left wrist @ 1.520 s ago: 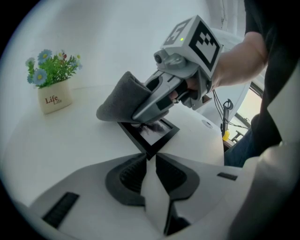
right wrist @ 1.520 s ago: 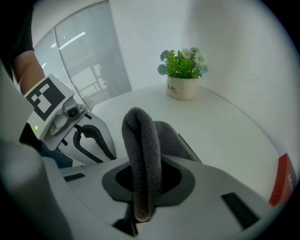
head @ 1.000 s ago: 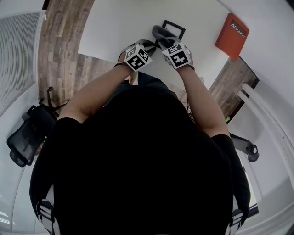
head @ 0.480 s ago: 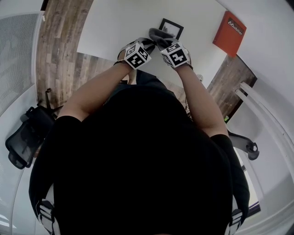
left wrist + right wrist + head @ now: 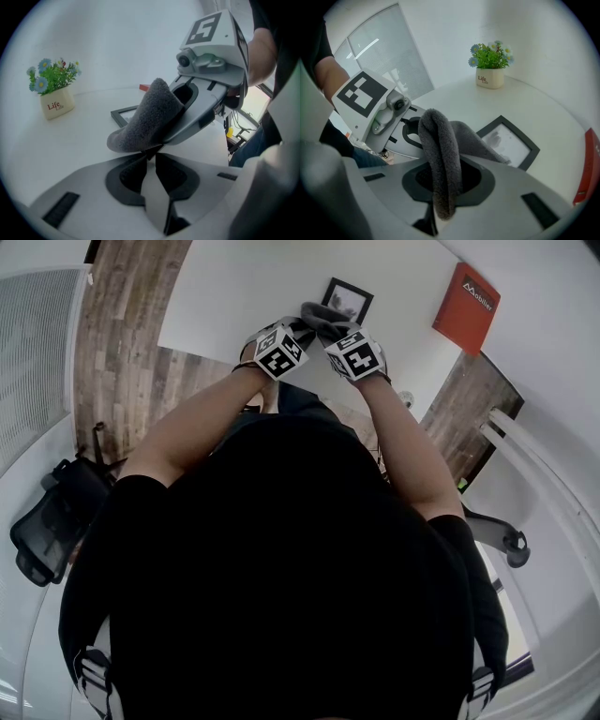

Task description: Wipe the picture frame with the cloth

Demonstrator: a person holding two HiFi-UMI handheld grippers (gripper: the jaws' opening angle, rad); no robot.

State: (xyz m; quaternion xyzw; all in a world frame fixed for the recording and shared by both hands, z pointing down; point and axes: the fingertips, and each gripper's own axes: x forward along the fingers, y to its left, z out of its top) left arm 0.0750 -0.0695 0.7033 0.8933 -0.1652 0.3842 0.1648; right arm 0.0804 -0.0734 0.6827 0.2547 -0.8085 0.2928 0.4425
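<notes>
A black picture frame point(image 5: 509, 142) lies flat on the white table point(image 5: 244, 287), its glass smudged. My right gripper point(image 5: 443, 168) is shut on a grey fleece cloth point(image 5: 439, 150), which hangs folded over its jaws just short of the frame's near corner. In the left gripper view the cloth point(image 5: 145, 119) sticks out of the right gripper's jaws. My left gripper point(image 5: 153, 155) is shut, and its tips sit right under the cloth's lower edge. I cannot tell whether they pinch any of it. In the head view both grippers sit side by side, with the cloth point(image 5: 323, 317) in front of the frame point(image 5: 349, 298).
A small white pot of blue and white flowers point(image 5: 490, 70) stands at the far side of the table. A red booklet point(image 5: 467, 296) lies to the right of the frame. An office chair point(image 5: 52, 512) stands on the floor at the left.
</notes>
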